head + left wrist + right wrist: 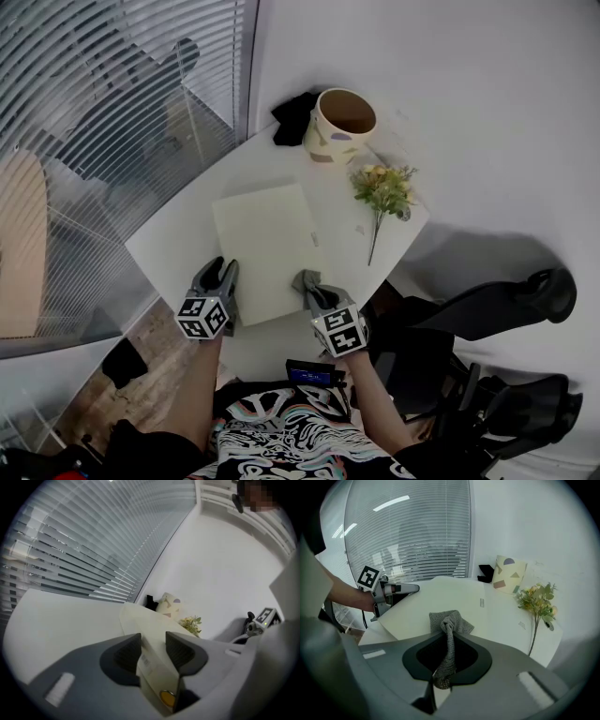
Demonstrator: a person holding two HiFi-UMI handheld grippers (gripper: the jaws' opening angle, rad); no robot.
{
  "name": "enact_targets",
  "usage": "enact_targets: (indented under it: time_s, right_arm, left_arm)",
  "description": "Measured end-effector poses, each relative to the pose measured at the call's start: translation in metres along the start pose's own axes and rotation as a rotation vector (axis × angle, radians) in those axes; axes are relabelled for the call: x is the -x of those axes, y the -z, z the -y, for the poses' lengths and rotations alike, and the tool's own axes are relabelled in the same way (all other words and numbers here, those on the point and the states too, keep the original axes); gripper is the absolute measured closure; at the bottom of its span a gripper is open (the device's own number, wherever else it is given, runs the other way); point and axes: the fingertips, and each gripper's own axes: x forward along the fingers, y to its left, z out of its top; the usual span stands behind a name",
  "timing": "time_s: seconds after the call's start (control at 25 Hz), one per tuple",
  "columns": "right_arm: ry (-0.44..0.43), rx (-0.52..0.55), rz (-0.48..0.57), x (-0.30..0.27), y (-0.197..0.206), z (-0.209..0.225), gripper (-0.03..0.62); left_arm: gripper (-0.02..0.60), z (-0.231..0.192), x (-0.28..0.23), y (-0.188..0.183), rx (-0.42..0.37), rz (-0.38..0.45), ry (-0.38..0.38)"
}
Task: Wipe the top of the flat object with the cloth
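White wall [469, 94]; slatted blinds [94, 112]; white table [178, 236]; black chair [487, 305].

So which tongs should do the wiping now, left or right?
Right. The right tongs are shut on the grey cloth, which sits at the near edge of the cream board. The left tongs are clamped on the board's corner, probably steadying it.

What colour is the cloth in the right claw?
The cloth is grey with a fine knitted weave, seen best in the right gripper view.
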Motion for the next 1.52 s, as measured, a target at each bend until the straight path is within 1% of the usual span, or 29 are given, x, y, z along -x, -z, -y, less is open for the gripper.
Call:
enact_targets:
  time_s: [0.44,1.16,1.32,1.52]
  right_arm:
    - [-0.060,0.016,-0.003,-0.007,-0.006,-0.018,0.574]
    - [-0.135,0.076,-0.008,-0.018,-0.018,-0.051,0.574]
    - [-0.177,0.102,-0.005,-0.019,-0.021,-0.063,0.574]
    - [-0.194,0.114,-0.004,-0.022,-0.023,-0.070,0.574]
  left_arm:
    - [0.365,0.000,0.000,0.000,-0.004,0.006,-0.002]
    - [0.367,0.000,-0.001,0.000,-0.004,0.008,0.000]
    - [0.367,0.001,0.001,0.000,-0.004,0.008,-0.001]
    - [0.367,0.000,0.000,0.000,-0.005,0.006,-0.002]
